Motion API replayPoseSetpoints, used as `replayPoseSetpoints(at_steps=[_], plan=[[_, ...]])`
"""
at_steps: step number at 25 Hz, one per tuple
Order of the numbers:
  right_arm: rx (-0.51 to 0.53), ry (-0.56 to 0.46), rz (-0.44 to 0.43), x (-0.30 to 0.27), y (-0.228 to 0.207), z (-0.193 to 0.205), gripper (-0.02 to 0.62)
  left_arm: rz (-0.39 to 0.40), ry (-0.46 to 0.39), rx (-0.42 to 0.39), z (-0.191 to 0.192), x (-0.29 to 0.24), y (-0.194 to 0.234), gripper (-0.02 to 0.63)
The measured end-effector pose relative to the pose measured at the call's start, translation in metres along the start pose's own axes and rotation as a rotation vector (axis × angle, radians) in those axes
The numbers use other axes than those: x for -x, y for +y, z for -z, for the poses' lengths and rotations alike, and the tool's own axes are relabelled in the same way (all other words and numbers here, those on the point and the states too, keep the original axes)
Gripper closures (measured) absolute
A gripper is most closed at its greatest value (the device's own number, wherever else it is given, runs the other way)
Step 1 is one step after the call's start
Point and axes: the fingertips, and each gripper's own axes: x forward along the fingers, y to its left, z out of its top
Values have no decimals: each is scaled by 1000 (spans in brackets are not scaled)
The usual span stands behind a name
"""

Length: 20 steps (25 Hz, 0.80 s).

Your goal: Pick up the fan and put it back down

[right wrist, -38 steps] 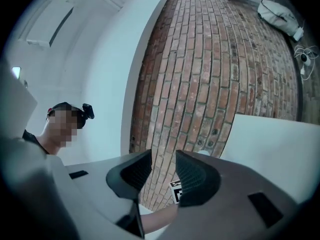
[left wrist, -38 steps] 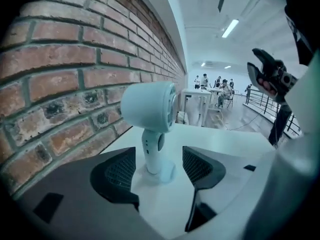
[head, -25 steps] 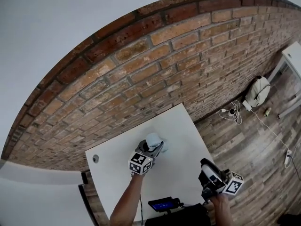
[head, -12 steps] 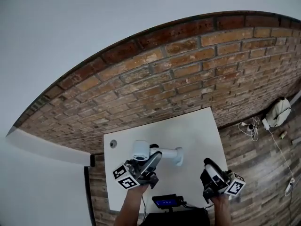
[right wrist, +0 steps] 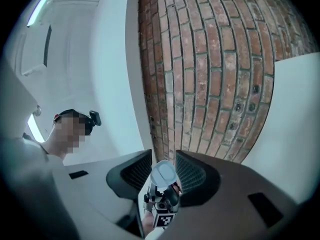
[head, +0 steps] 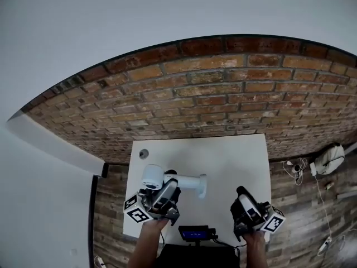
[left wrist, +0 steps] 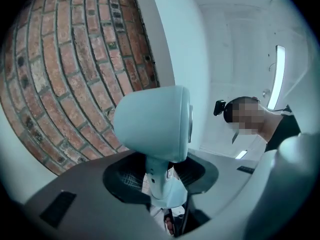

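a white fan (head: 184, 181) is held in the air over the near left part of a white table (head: 234, 155), clamped by the left gripper (head: 163, 187). in the head view the fan is seen lying roughly level, its rounded head toward the table's left edge and its stem and foot stretched out to the right. in the left gripper view the fan (left wrist: 152, 121) is shown large against brick and white plaster, and the jaws of the left gripper (left wrist: 160, 179) are pressed on the narrow neck just below the head. the right gripper (head: 242, 197) is held over the table's near right corner, well apart from the fan, with its jaws parted and nothing grasped. through the gap of the right gripper (right wrist: 163, 159) the distant fan (right wrist: 164, 173) and the left gripper (right wrist: 161, 201) beneath it are framed. a brick wall (head: 223, 94) is seen behind the table, a small round grey object (head: 144, 153) near the table's far left corner, and a black device with a blue screen (head: 194, 233) at its near edge. a wooden plank floor (head: 301, 205) is seen to the right, where a white bundle (head: 329, 159) and cables are left lying.
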Motion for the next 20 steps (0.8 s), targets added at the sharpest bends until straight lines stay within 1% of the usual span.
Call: replayPoseSetpoints(at_steps=[3,7,9,14,16,20], plan=[[28,14,31,-11,8,17,463,-4,9,-16,-9,19,5,433],[69,2,75,-22,15,41,463,-1,16,-28,-29,57,11,433],[86,-7,90,-26,17,55,463,-1,-2,-20,-44,79,17,432],[120,-11,119,-51,25,94,463,-9,-88,6,-84,133,38,431],[134,-2,126,-62,28,111,463,-24,-98,-9,-97,152,48,431],[160,21,150,-77,30,139,463,-58,-64,-63,-111,181,65,431]])
